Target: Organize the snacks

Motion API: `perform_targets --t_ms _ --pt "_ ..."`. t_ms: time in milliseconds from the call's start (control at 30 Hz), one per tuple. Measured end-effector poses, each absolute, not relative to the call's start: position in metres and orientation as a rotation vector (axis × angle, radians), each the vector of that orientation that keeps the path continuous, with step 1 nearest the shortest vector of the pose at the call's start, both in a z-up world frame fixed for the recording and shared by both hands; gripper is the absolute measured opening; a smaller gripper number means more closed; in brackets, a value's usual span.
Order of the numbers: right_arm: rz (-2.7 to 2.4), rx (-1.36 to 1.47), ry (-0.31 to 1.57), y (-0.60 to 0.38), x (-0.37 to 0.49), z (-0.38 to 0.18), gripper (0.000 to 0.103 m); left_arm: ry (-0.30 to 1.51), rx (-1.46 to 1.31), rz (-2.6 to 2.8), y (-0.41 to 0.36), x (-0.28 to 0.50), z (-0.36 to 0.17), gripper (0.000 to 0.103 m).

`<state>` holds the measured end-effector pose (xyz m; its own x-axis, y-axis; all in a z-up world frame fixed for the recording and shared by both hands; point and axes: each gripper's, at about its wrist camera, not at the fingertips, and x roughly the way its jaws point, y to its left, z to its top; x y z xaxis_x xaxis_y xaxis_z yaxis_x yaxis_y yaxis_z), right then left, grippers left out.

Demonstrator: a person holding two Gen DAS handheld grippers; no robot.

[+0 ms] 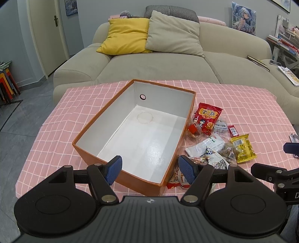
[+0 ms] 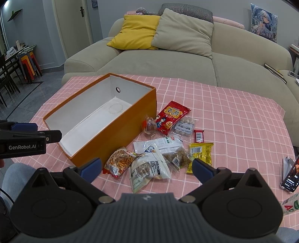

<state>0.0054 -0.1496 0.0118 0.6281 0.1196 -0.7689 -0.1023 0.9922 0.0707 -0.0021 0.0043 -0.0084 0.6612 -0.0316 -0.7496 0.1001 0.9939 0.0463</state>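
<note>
Open orange box (image 2: pixel 119 127), white inside, holds nothing; mixed snack packets (image 2: pixel 164 142) lie heaped just beside it.

A pink checked cotton-like cloth (image 2: pixel 214 115) is seen covering the bench. The orange cardboard box (image 1: pixel 97 122) is lined matt white, while glossy plastic snack packets (image 2: pixel 149 168) lie at its three o'clock.

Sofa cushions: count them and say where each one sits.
2 plain ones: a yellow cushion on the left, a beige cushion leaning beside it. A checkered one may sit behind.
</note>
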Motion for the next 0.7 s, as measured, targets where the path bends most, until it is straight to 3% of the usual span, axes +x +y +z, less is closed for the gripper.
perform_targets --t_ms 700 --pt "0.127 0.020 0.882 -0.1487 0.0055 0.0117 0.099 0.858 0.086 -0.076 0.0047 -0.0003 -0.0073 0.082"
